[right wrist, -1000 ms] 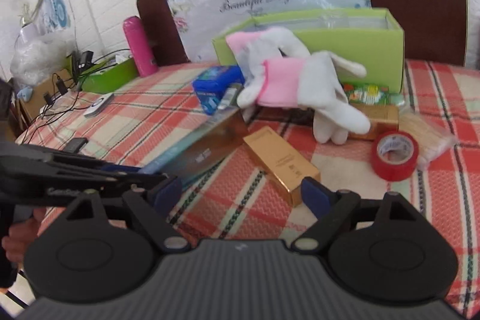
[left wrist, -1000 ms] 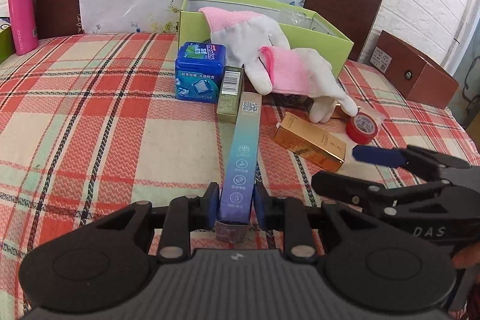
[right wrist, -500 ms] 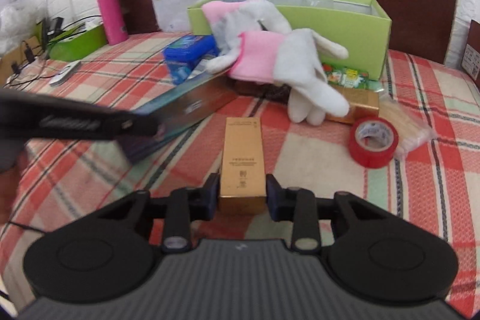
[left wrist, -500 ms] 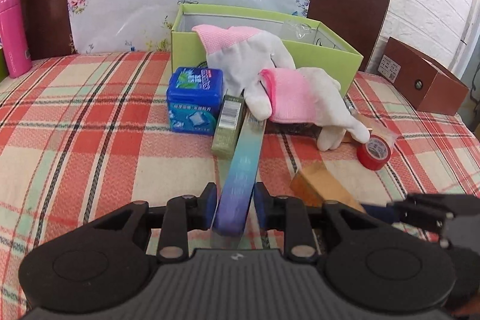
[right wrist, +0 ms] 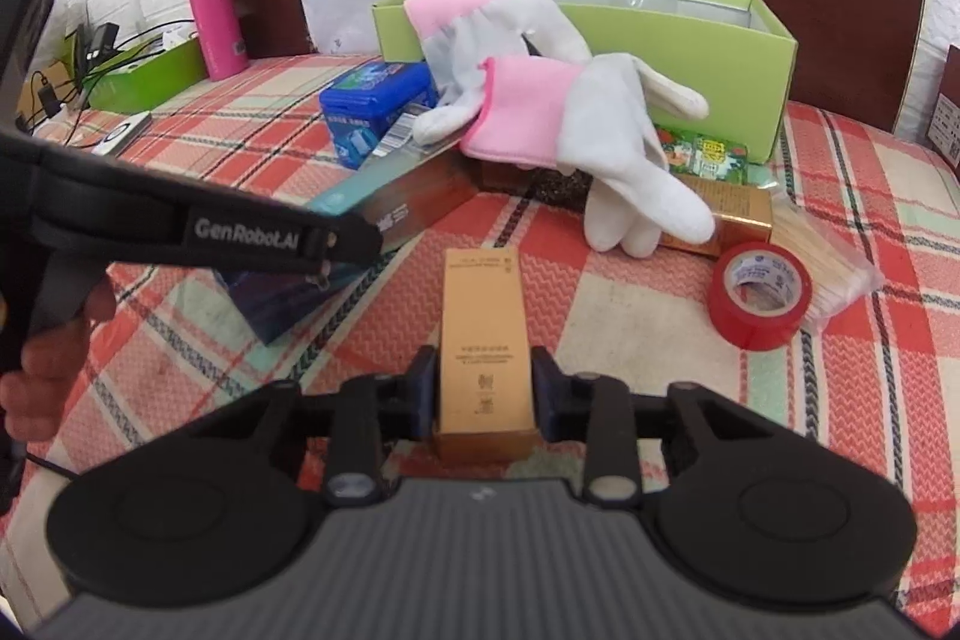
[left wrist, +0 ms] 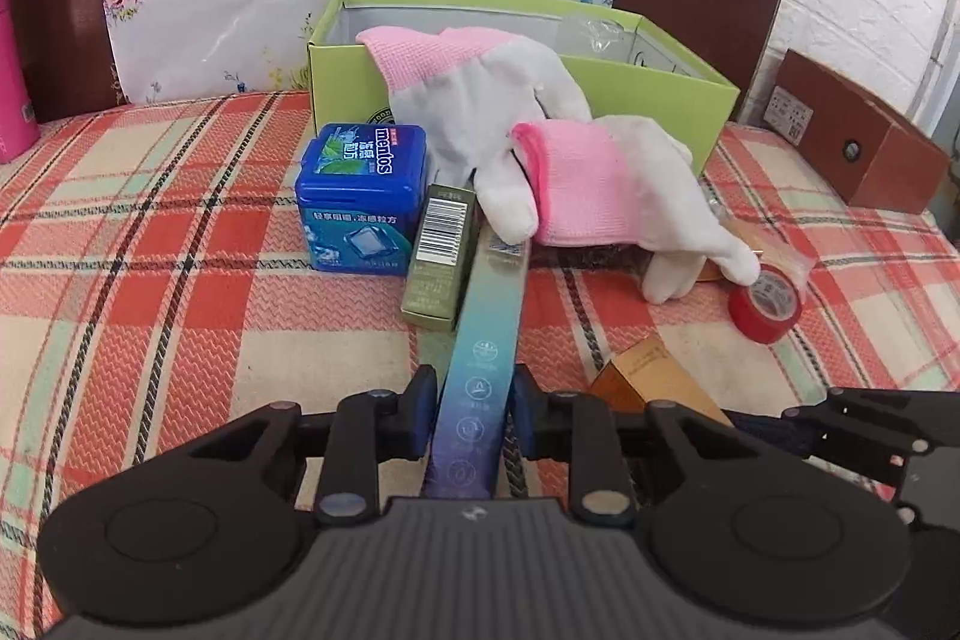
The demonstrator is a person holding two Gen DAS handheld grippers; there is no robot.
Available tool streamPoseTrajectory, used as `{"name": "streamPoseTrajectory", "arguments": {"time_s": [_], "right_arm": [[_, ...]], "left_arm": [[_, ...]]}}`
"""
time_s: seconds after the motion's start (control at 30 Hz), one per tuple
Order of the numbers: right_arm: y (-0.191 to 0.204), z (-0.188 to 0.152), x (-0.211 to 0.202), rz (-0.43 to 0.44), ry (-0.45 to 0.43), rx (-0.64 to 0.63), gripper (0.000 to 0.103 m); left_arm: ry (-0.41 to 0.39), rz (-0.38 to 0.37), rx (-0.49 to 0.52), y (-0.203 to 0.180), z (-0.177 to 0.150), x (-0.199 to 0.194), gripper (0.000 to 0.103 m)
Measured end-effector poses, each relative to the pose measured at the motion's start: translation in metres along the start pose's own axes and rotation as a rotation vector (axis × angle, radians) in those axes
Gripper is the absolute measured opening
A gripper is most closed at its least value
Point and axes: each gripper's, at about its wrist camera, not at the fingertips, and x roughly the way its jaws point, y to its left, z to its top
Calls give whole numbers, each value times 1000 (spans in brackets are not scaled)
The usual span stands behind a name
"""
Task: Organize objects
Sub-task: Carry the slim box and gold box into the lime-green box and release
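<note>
**Both grippers clamp boxes on the plaid cloth**

The left gripper [left wrist: 474,415] pinches a long blue-green box [left wrist: 480,370] whose far end points to 12 o'clock, under the white-and-pink gloves [left wrist: 540,160]. The right gripper [right wrist: 483,391] pinches a gold box [right wrist: 485,340] by its near end. The green open box [right wrist: 690,40] stands at 12 o'clock; a red tape roll [right wrist: 759,295] lies at 2 o'clock in the right view.
</note>
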Motion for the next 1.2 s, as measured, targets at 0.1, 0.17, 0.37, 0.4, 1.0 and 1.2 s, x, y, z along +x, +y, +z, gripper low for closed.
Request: {"name": "streamPoseTrajectory", "arguments": {"time_s": [0.1, 0.17, 0.37, 0.4, 1.0, 1.2], "right_arm": [[-2, -2, -16, 37, -17, 23, 31], [-5, 0, -32, 74, -35, 47, 31], [-19, 36, -74, 59, -187, 54, 31], [-22, 44, -77, 47, -212, 53, 31], [-91, 170, 14, -202, -291, 14, 31], [-114, 184, 55, -234, -265, 24, 31]], "left_arm": [[-9, -36, -3, 1, -4, -20, 22], [-34, -65, -5, 2, -3, -39, 22], [-201, -100, -5, -3, 36, -85, 22], [-228, -108, -9, -4, 46, -89, 22], [-204, -47, -95, -17, 189, 37, 22], [-180, -66, -70, -22, 204, 80, 22]]}}
